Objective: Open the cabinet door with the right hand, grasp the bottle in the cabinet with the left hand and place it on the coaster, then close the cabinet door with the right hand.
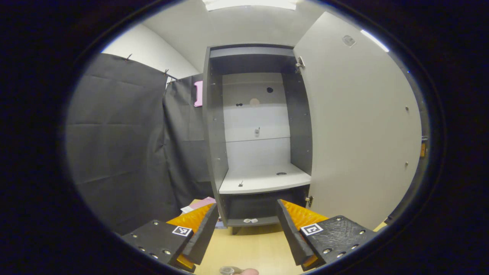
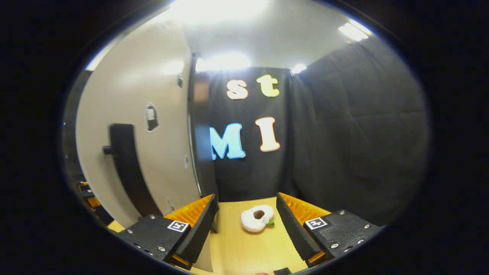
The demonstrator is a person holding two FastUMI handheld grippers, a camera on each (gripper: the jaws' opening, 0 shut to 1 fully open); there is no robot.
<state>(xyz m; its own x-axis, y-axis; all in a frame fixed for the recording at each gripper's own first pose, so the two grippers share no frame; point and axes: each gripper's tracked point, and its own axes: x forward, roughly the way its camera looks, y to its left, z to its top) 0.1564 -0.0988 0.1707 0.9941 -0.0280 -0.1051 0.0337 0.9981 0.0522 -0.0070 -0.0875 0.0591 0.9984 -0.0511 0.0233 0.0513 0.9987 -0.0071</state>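
Your cabinet door (image 1: 359,126) is swung wide and the smooth pale shelf (image 1: 263,178) inside looks bare, so I can't tell where the bottle is. Both the left gripper (image 1: 247,233) and right gripper (image 2: 247,225) have their ridged jaws spread on nothing. The soft, rounded coaster (image 2: 256,219) sits on the wood table (image 2: 244,252), and you've got closing left.

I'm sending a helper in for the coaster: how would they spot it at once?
Start at the open cabinet door. Right of its edge, on the wooden table before the black cloth, lies the coaster: a small, pale, rounded pad with a dark centre and a green bit.
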